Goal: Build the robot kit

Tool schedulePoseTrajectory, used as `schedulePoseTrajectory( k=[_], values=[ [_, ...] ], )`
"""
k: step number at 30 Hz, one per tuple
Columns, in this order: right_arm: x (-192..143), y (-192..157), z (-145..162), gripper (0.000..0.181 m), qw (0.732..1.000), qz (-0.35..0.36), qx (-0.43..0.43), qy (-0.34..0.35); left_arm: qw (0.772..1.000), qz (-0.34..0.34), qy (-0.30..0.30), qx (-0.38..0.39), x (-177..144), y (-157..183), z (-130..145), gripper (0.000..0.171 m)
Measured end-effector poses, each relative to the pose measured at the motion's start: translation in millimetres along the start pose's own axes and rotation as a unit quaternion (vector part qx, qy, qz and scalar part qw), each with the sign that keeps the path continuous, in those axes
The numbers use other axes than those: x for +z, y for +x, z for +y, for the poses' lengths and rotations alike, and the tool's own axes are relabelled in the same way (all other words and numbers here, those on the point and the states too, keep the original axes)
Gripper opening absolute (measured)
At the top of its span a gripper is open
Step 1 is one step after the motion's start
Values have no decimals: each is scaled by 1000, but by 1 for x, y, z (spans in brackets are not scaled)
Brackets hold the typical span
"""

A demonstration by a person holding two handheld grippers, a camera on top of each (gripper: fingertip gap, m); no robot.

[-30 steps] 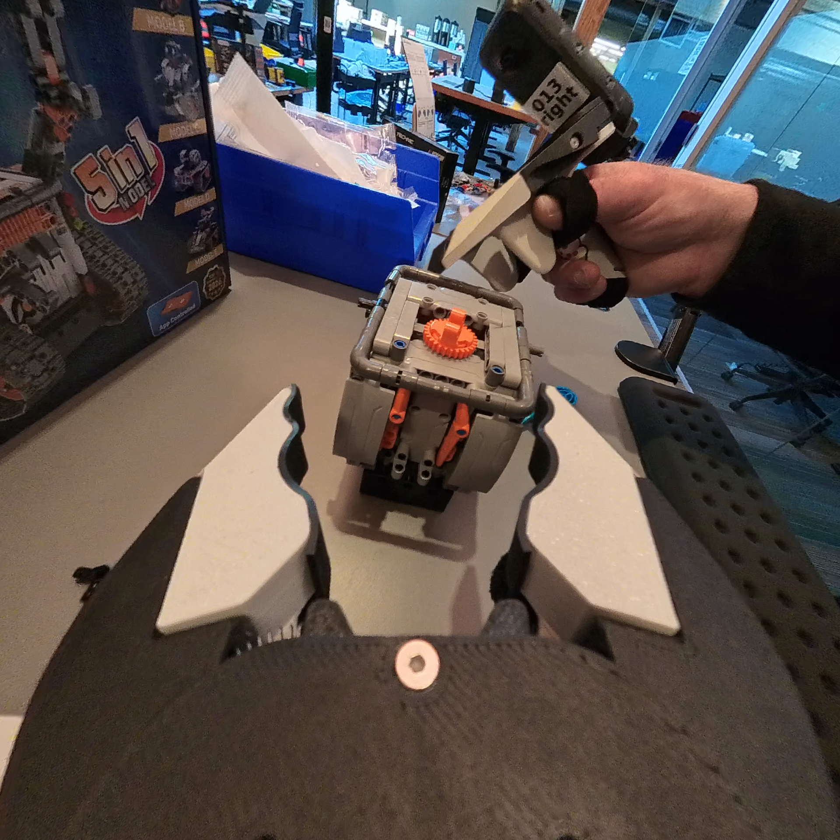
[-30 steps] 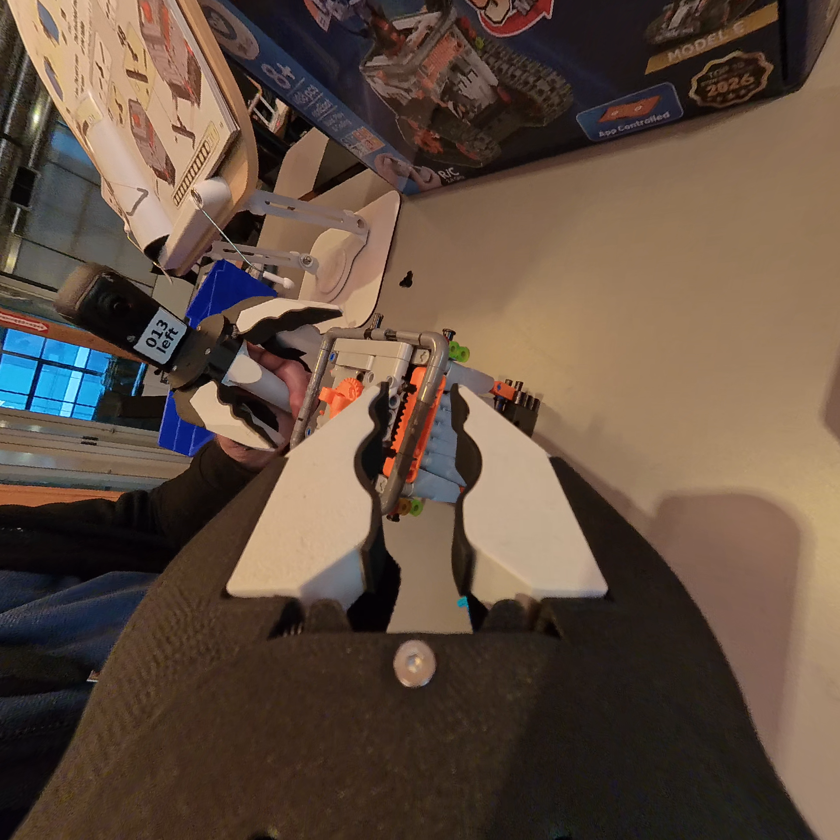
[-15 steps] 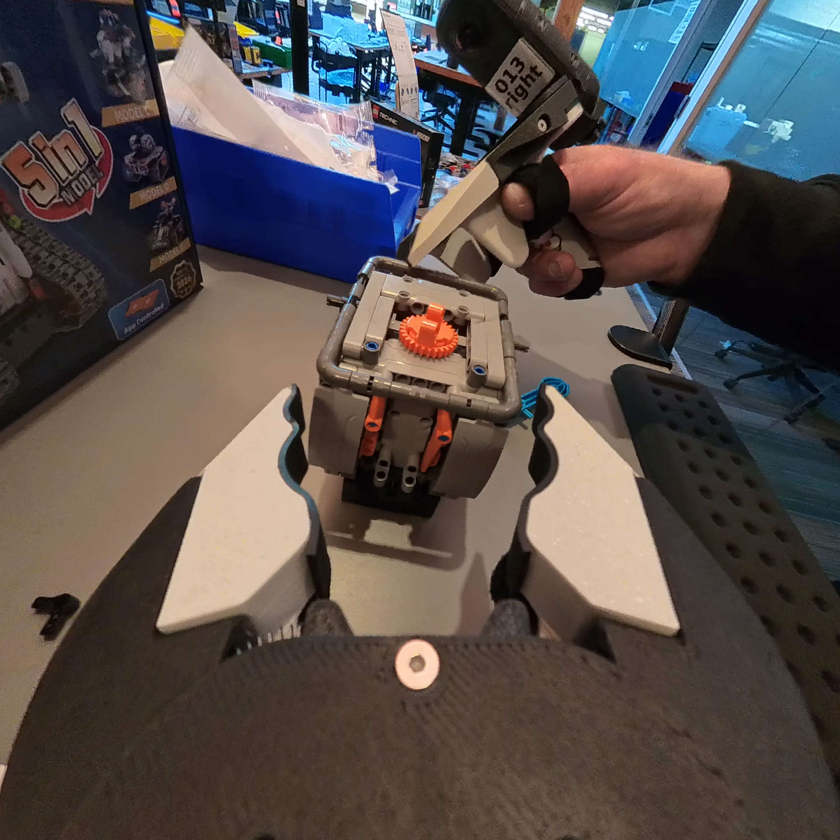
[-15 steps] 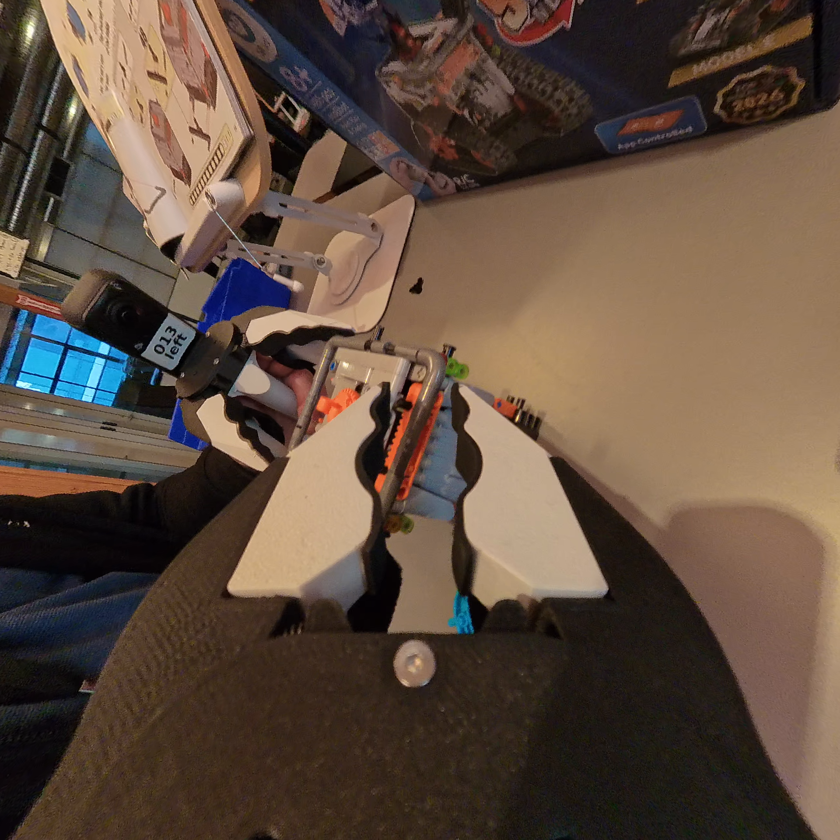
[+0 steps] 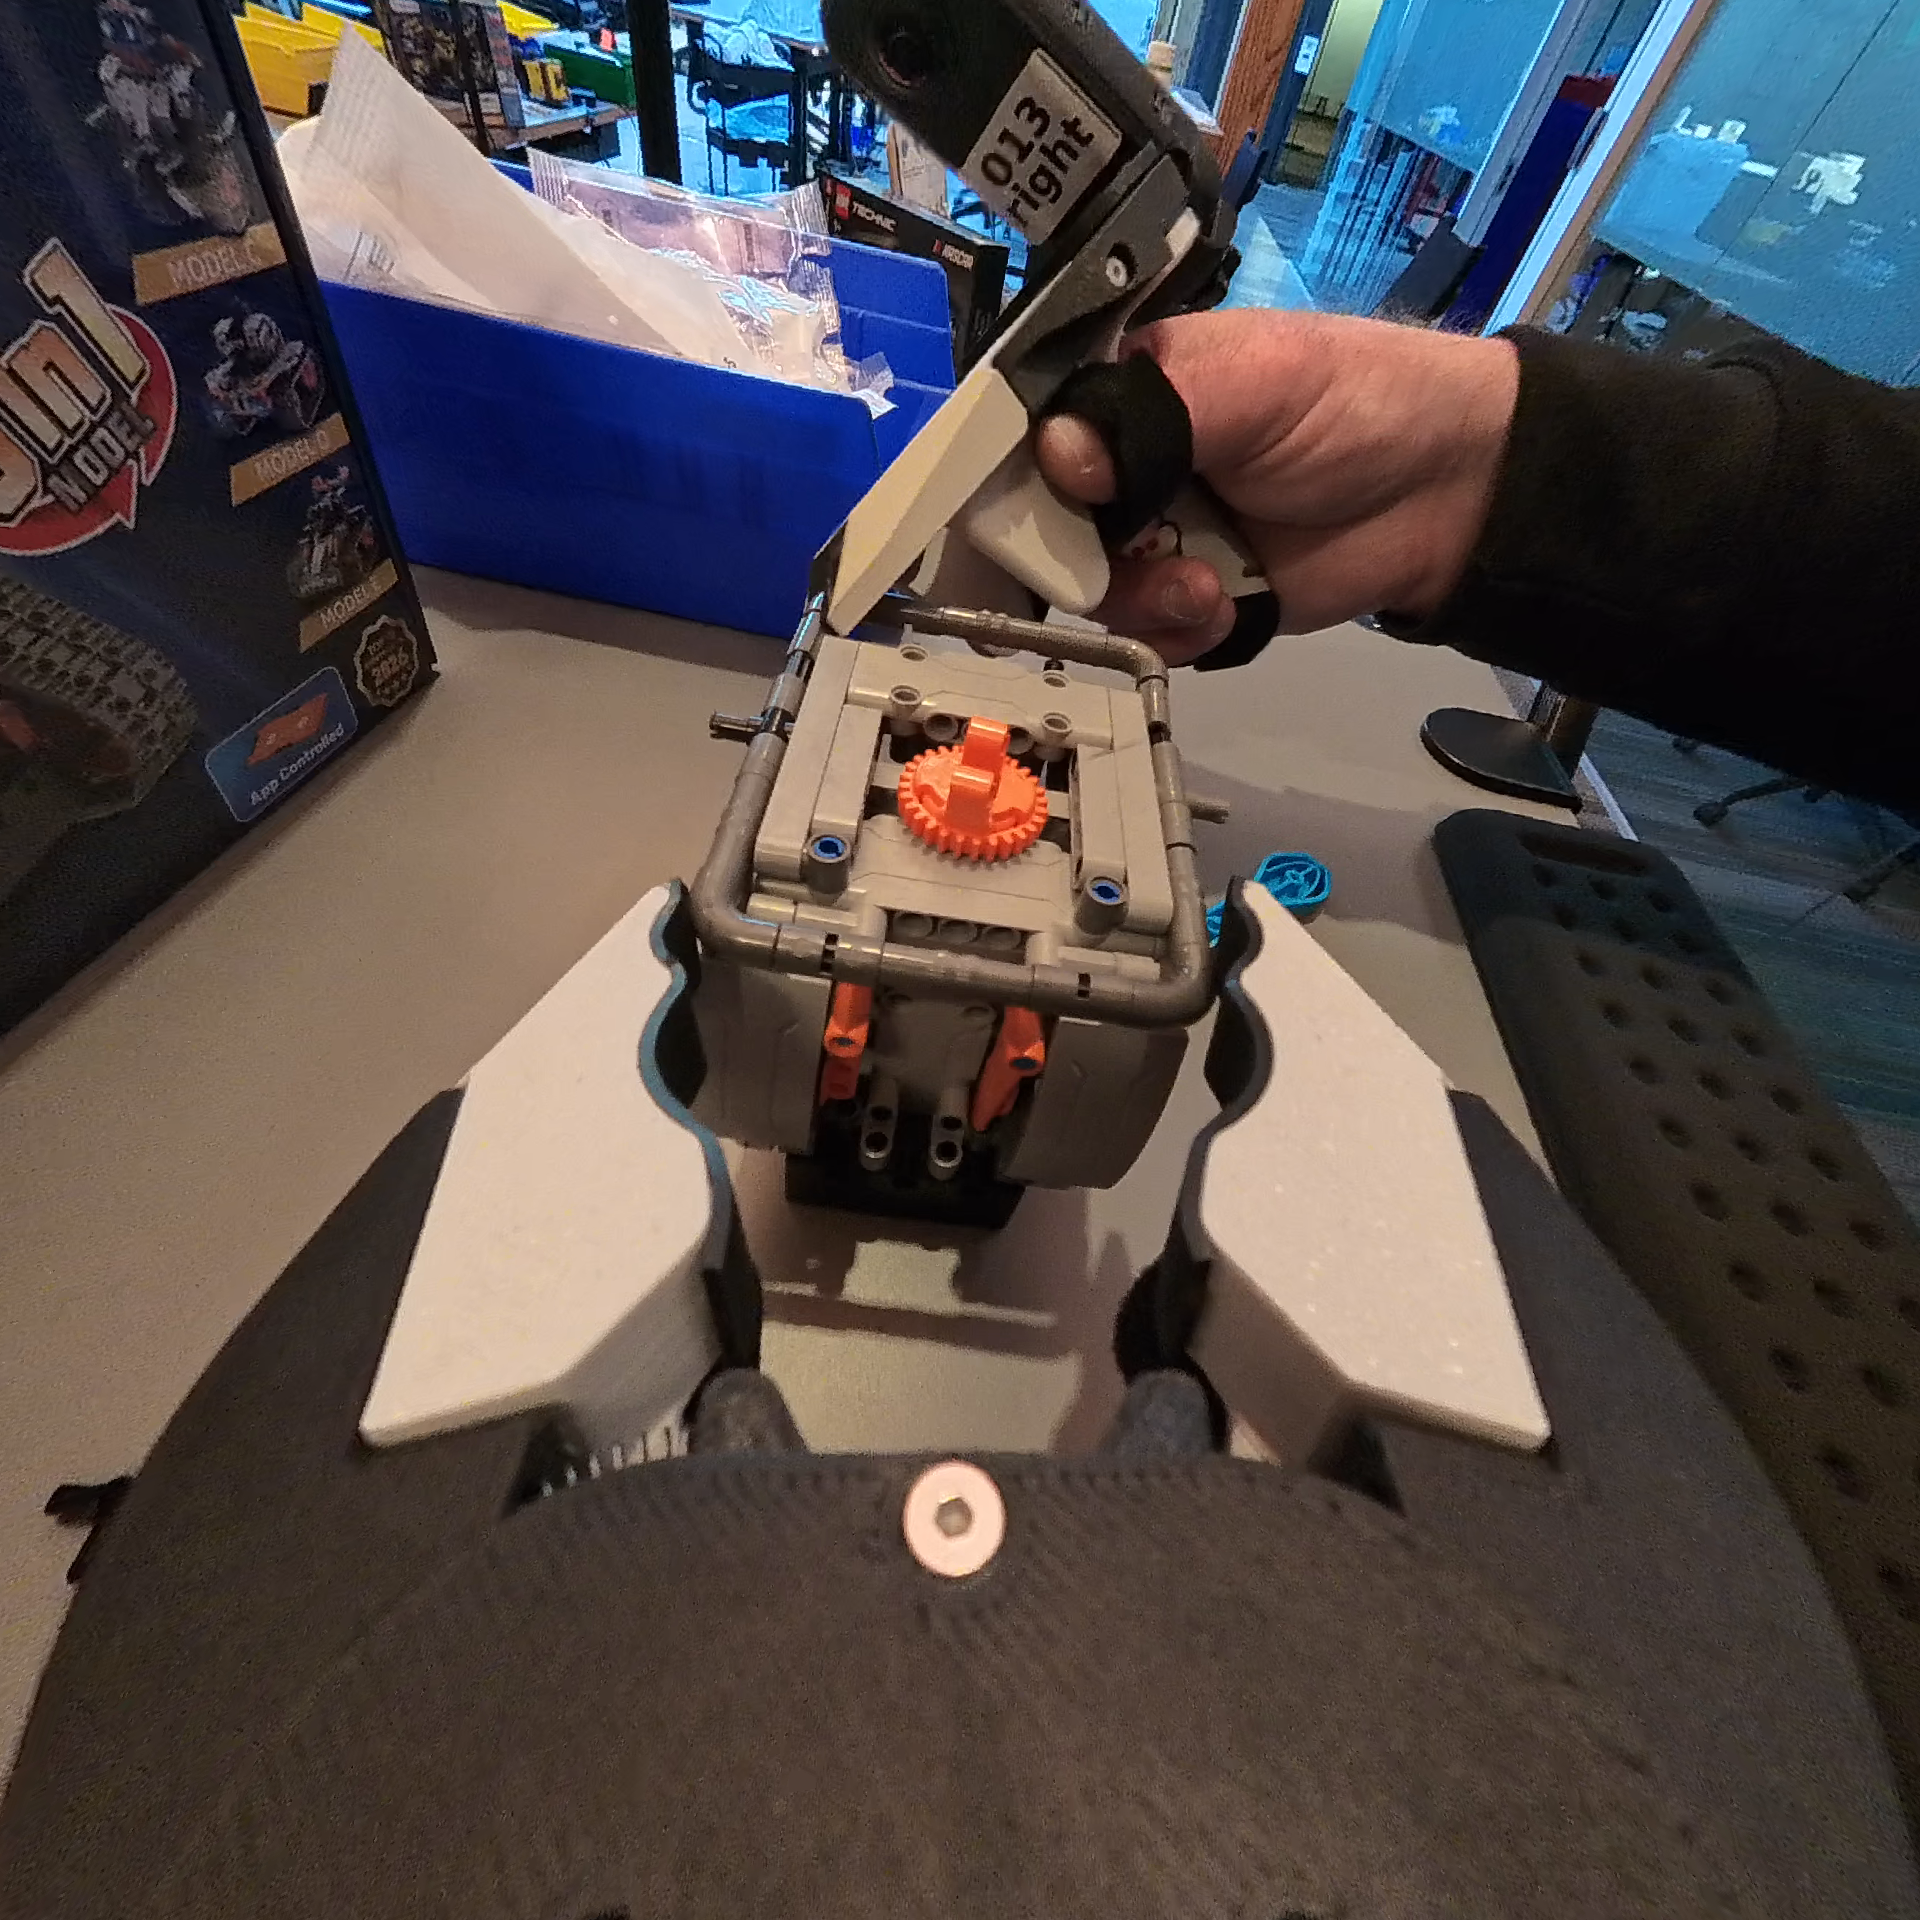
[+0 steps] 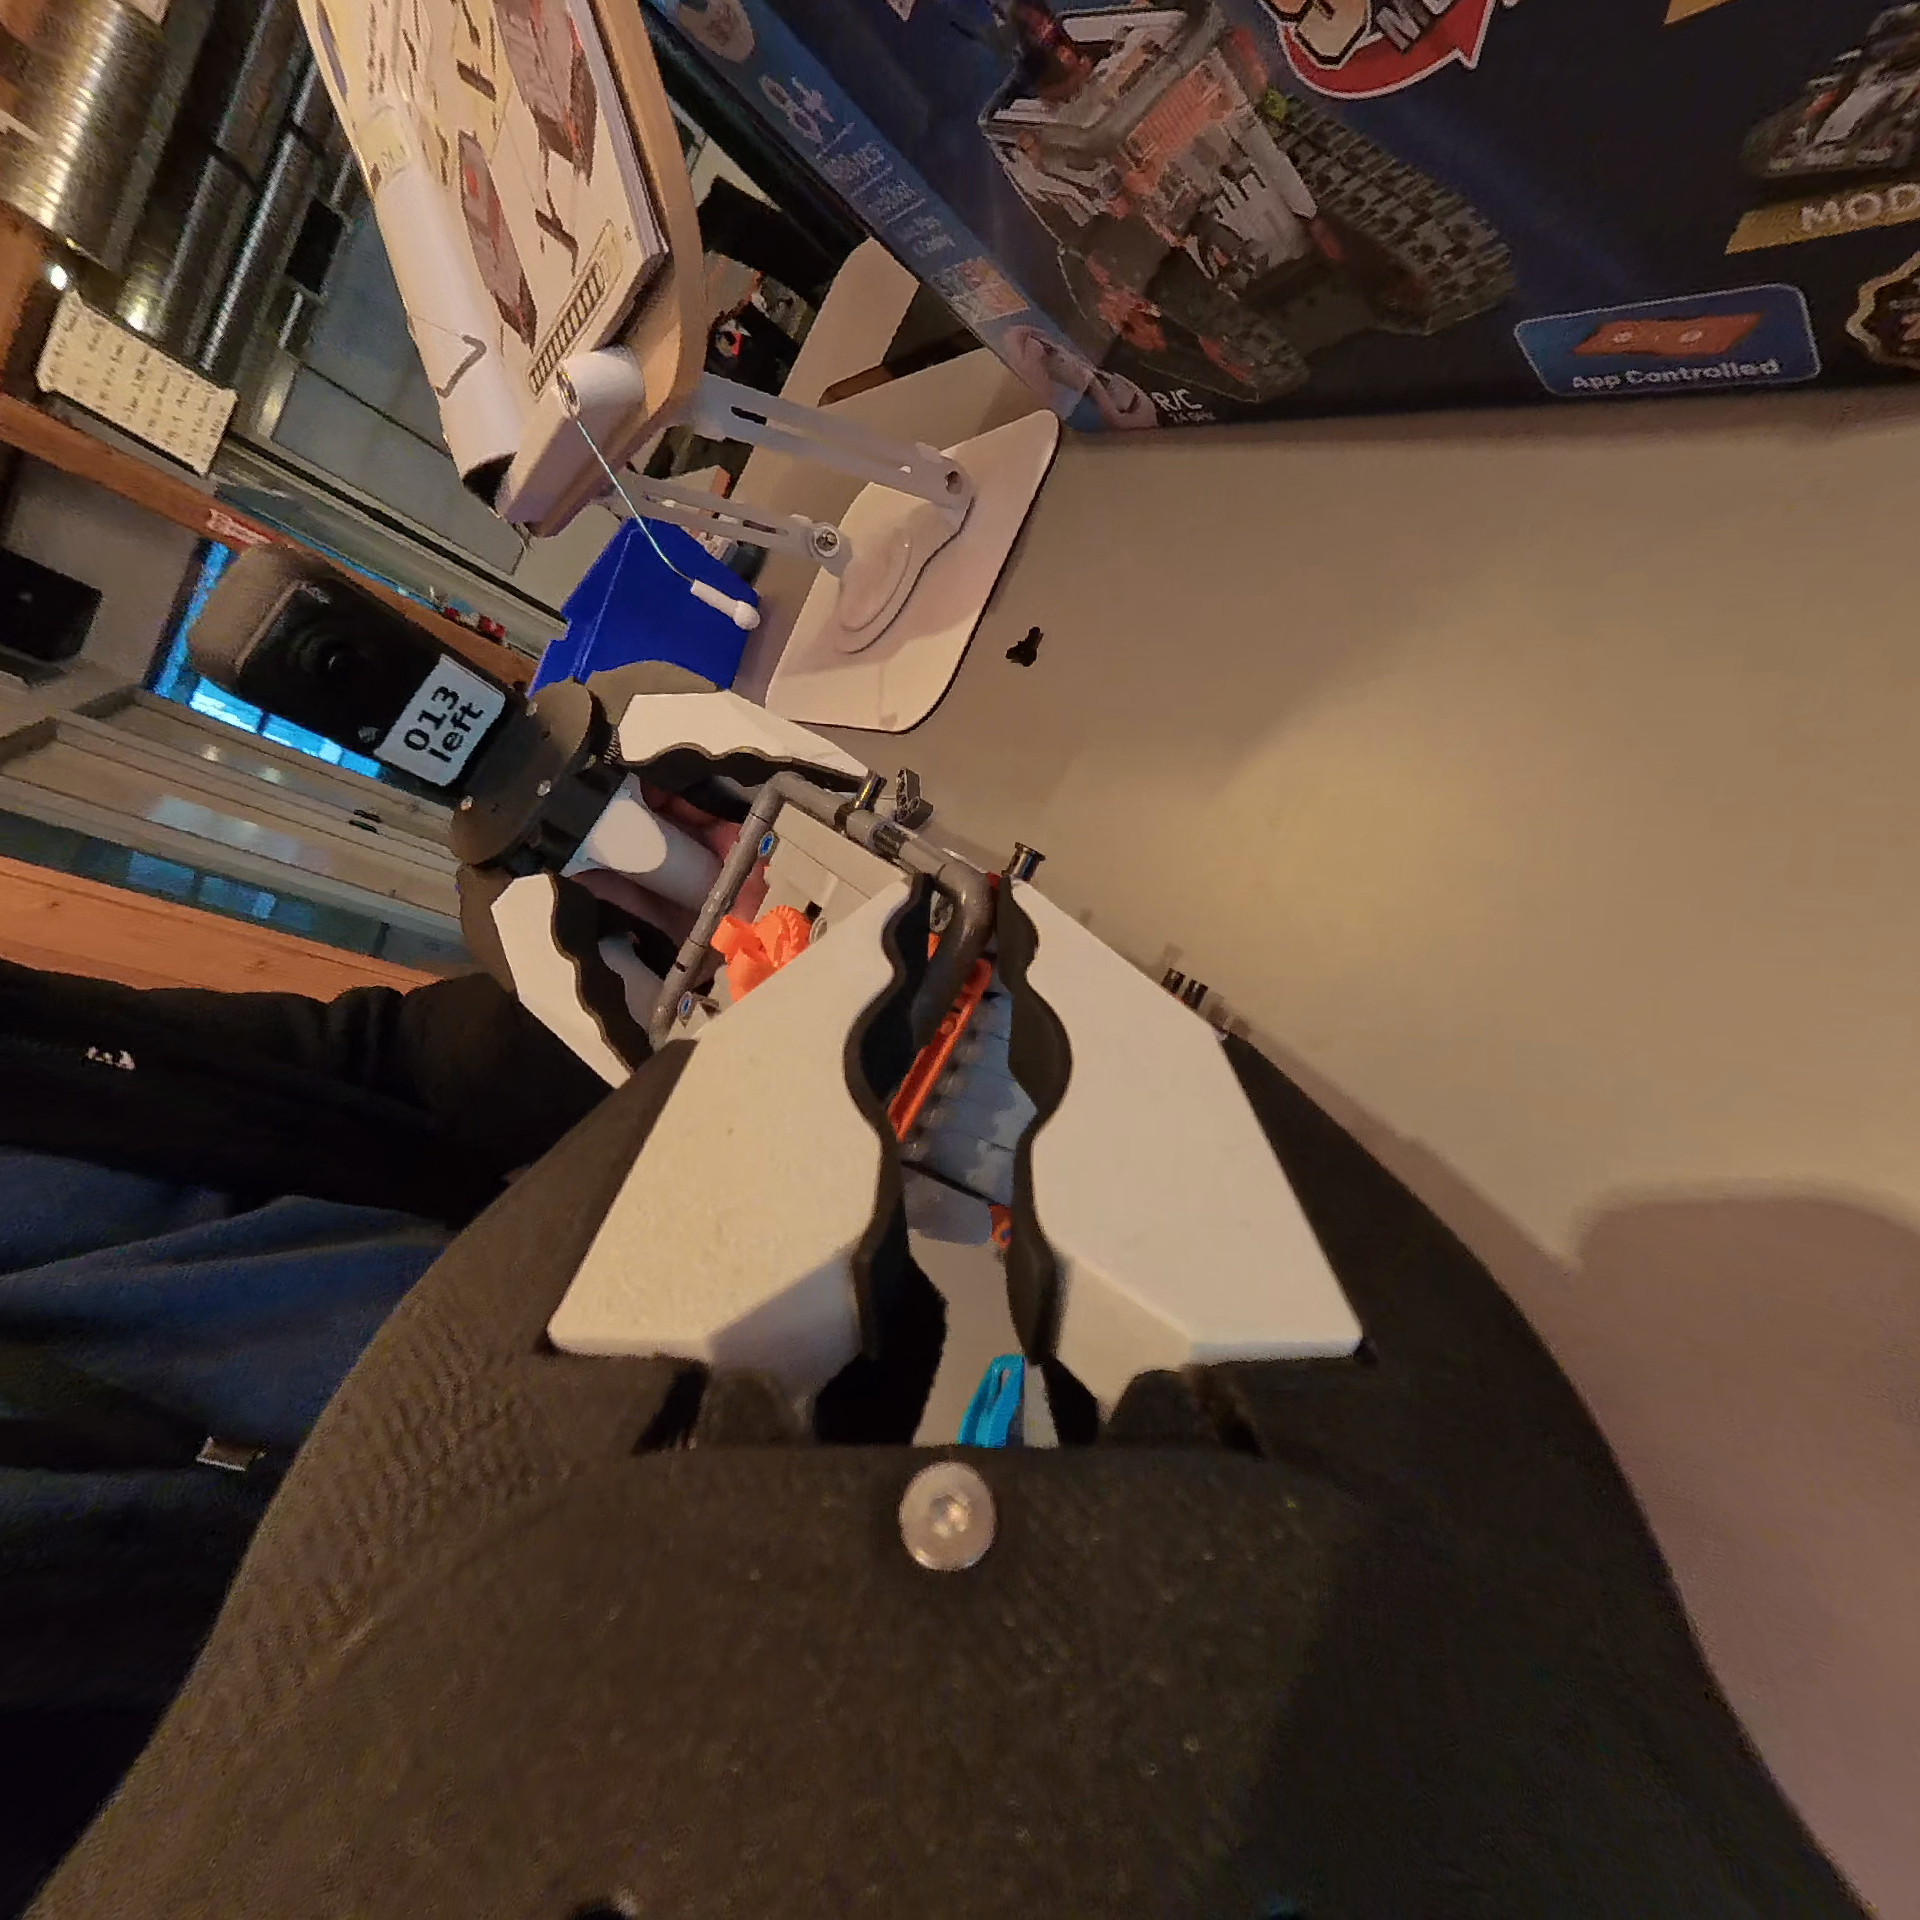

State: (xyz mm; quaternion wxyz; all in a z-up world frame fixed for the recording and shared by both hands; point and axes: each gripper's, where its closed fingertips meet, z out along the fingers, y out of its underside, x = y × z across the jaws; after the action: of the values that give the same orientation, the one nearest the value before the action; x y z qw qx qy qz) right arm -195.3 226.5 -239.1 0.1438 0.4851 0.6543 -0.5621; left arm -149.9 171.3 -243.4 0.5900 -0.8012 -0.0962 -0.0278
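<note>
Sitting upright on the grey surface (image 5: 312,935) is 1 grey brick-built block (image 5: 951,935), orange gear (image 5: 971,795) facing up. The left tool (image 5: 951,997) has its 2 fingers spread wide, 1 on each flank of the block. The right tool (image 6: 961,997) is pinched on the block's grey top rail at 12 o'clock. Only the left view shows the blue bin (image 5: 623,447) at 10 o'clock; only the right view shows the booklet stand (image 6: 894,561).
</note>
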Motion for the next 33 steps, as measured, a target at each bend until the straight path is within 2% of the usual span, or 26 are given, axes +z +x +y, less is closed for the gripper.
schedulePoseTrajectory(
  k=[7, 17, 23, 33],
  values=[
    [-1, -3, 0, 7, 998, 15, -54, -8, 1000, 0, 3, 4, 0, 0, -1, 96],
    [-3, -6, 0, 8, 991, 18, -128, 25, 1000, 3, 7, 9, 0, 0, -1, 94],
    [-2, -5, 1, 8, 983, 35, -180, -8, 1000, 7, 6, 7, -1, 0, -1, 94],
    [2, -6, 4, 7, 969, 7, -234, -75, 1000, 15, 6, 9, 0, 1, -1, 95]
  ],
)
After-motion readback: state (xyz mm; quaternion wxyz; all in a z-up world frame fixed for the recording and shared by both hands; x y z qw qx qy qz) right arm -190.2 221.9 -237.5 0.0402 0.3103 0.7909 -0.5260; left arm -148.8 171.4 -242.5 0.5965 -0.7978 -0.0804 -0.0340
